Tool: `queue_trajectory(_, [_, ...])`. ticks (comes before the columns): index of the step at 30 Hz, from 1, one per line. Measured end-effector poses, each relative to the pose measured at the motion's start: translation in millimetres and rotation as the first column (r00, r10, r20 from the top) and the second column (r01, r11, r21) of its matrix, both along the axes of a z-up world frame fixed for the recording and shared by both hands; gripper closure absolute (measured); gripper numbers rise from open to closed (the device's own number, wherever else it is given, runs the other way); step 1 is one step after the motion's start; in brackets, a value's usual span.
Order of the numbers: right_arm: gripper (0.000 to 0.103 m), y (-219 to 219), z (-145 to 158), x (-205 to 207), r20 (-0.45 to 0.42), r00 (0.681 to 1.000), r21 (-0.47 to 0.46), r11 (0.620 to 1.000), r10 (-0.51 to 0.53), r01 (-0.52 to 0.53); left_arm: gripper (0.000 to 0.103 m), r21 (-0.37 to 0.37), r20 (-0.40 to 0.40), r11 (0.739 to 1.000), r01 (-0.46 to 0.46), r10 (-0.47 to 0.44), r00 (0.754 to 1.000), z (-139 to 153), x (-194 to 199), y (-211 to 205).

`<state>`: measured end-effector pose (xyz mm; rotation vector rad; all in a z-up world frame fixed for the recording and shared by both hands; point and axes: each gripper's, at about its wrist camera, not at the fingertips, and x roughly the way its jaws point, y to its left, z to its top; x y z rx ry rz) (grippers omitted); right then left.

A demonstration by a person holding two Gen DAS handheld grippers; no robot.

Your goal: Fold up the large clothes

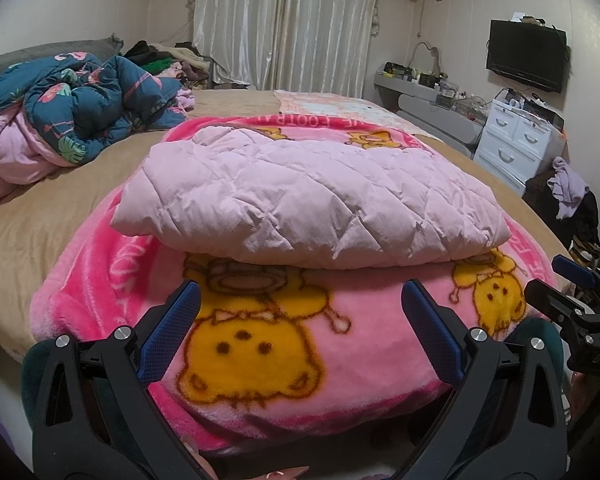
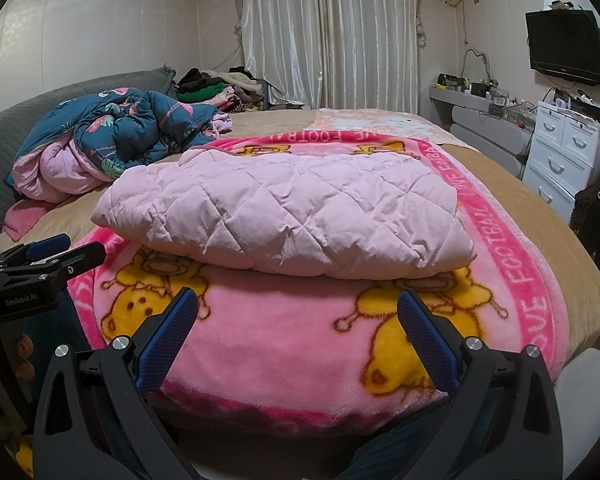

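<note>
Left gripper point(image 1: 300, 308): jaws apart, empty, hovering over the near edge of the blanket point(image 1: 260, 344). Right gripper point(image 2: 298, 316): jaws apart, empty, just beside the left one.

Jacket point(image 1: 300, 200): pale pink, quilted, lying folded into a thick pad on the blanket, just ahead of both grippers. Judged light, soft and puffy, its shell likely slippery; layers may spring open or slide. Best hold: the near folded edge at its two corners, one gripper each, pinching all layers.

Blanket: pink fleece with yellow bears, under the jacket; jaws could snag it.

Quilt point(image 1: 80, 112): blue floral, heaped far left, well apart.

Clothes pile point(image 2: 216, 84): beyond the quilt.

Drawers point(image 2: 568, 148), TV point(image 2: 566, 48): far right. Nothing blocks the approach.
</note>
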<state>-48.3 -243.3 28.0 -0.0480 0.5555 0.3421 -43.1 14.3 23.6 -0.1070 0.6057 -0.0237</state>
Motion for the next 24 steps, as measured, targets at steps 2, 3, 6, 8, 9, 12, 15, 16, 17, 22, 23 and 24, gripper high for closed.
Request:
queue_trajectory(2, [0.004, 0, 0, 0, 0.0, 1.0, -0.002, 1.0, 0.001, -0.001, 0.009, 0.002, 0.001, 1.0, 0.005, -0.005, 1.0, -3, -1, 0])
queue_trajectory(3, [0.004, 0, 0, 0, 0.001, 1.0, -0.002, 1.0, 0.002, -0.002, 0.009, 0.0, 0.002, 1.0, 0.008, -0.008, 1.0, -4, -2, 0])
queue_trajectory(6, [0.004, 1, 0, 0, 0.001, 1.0, -0.002, 1.0, 0.002, -0.002, 0.009, 0.003, 0.007, 1.0, 0.014, -0.014, 1.0, -3, -4, -1])
queue_trajectory(8, [0.004, 1, 0, 0, -0.001, 1.0, -0.001, 1.0, 0.0, 0.0, 0.009, 0.008, 0.006, 1.0, 0.022, -0.022, 1.0, -3, -4, -1])
queue_trajectory(9, [0.004, 1, -1, 0, -0.003, 1.0, -0.002, 1.0, -0.001, 0.001, 0.009, 0.008, 0.003, 1.0, 0.026, -0.026, 1.0, -3, -4, -1])
queue_trajectory(12, [0.004, 2, -3, 0, -0.005, 1.0, -0.004, 1.0, 0.0, 0.0, 0.009, -0.003, -0.015, 0.999, 0.04, -0.04, 0.999, -3, -3, -1])
queue_trajectory(15, [0.004, 2, -3, 0, -0.008, 1.0, -0.004, 1.0, 0.005, -0.005, 0.009, -0.001, -0.029, 0.999, 0.041, -0.041, 0.999, -3, -1, -1])
queue_trajectory(16, [0.004, 1, -4, 1, -0.009, 1.0, -0.004, 1.0, 0.007, -0.007, 0.009, -0.006, -0.031, 0.999, 0.044, -0.044, 0.999, -3, 0, 0])
queue_trajectory(17, [0.004, 1, -4, 1, -0.008, 1.0, -0.004, 1.0, 0.008, -0.008, 0.009, -0.011, -0.034, 0.999, 0.044, -0.044, 0.998, -3, 0, 0])
queue_trajectory(22, [0.004, -4, -3, 4, -0.004, 1.0, 0.003, 1.0, -0.008, 0.008, 0.009, -0.001, -0.045, 0.999, 0.041, -0.041, 0.998, -7, 4, -1])
queue_trajectory(23, [0.004, -7, -2, 8, -0.003, 1.0, 0.005, 1.0, -0.015, 0.015, 0.009, -0.007, -0.05, 0.999, 0.04, -0.04, 0.998, -8, 5, 0])
queue_trajectory(24, [0.004, -10, -1, 8, -0.001, 1.0, 0.01, 1.0, -0.026, 0.026, 0.009, -0.009, -0.054, 0.999, 0.037, -0.038, 0.998, -10, 8, 0])
